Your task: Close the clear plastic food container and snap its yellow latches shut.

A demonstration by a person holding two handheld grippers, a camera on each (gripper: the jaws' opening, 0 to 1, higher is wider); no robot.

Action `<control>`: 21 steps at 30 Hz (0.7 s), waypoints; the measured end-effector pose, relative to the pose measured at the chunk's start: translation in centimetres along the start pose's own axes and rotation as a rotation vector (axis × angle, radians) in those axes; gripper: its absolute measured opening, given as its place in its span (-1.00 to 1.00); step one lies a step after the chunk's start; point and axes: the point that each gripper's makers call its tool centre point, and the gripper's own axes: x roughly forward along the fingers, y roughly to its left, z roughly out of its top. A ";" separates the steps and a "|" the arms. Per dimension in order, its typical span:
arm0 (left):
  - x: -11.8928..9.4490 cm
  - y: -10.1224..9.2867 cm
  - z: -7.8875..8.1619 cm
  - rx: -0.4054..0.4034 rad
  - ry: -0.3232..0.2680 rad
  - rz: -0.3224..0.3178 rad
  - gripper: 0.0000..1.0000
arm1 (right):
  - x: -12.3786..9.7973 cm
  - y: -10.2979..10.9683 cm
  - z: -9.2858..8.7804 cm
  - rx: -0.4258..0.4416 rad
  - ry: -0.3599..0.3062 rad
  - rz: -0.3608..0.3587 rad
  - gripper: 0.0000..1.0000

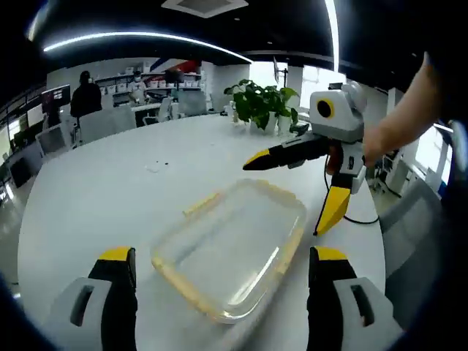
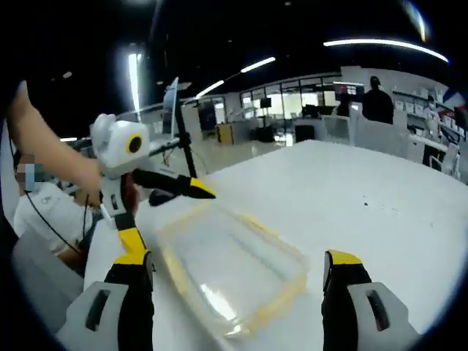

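A clear plastic food container [image 1: 230, 252] with yellow rim strips lies on the white table [image 1: 102, 197], its lid resting on top. One yellow latch [image 1: 201, 203] juts out at the far left edge. My left gripper [image 1: 223, 256] is open, its jaws spread wide on either side of the container's near end. My right gripper [image 1: 282, 199] comes in from the right, open and hovering at the far right corner. In the right gripper view the same container [image 2: 234, 267] sits between the open right gripper [image 2: 234, 259], with the left gripper [image 2: 173, 224] open at its far left corner.
Potted plants [image 1: 263, 110] stand at the table's far edge. Office chairs [image 1: 102, 124] and a standing person [image 1: 86, 95] are behind the table. A grey chair [image 1: 417, 219] is at the right. Someone in white [image 2: 44, 208] sits beyond the table's edge.
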 end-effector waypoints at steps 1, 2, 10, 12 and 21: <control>0.0 0.1 -0.2 -0.011 -0.001 0.007 0.98 | 0.1 0.2 0.1 0.011 -0.005 0.007 0.92; 0.1 0.1 -0.6 0.000 0.014 0.006 0.98 | 0.1 0.2 0.0 0.009 -0.003 0.008 0.90; -0.5 0.4 -0.4 0.001 -0.003 0.050 0.98 | -0.1 -0.1 -0.2 0.038 0.005 -0.020 0.94; -0.7 0.8 0.3 -0.021 -0.038 0.085 0.98 | -0.5 -0.3 -0.1 0.030 -0.006 -0.034 0.94; -2.3 0.3 1.0 -0.060 -0.095 0.158 0.97 | -2.5 0.3 1.5 0.101 -0.096 -0.082 0.89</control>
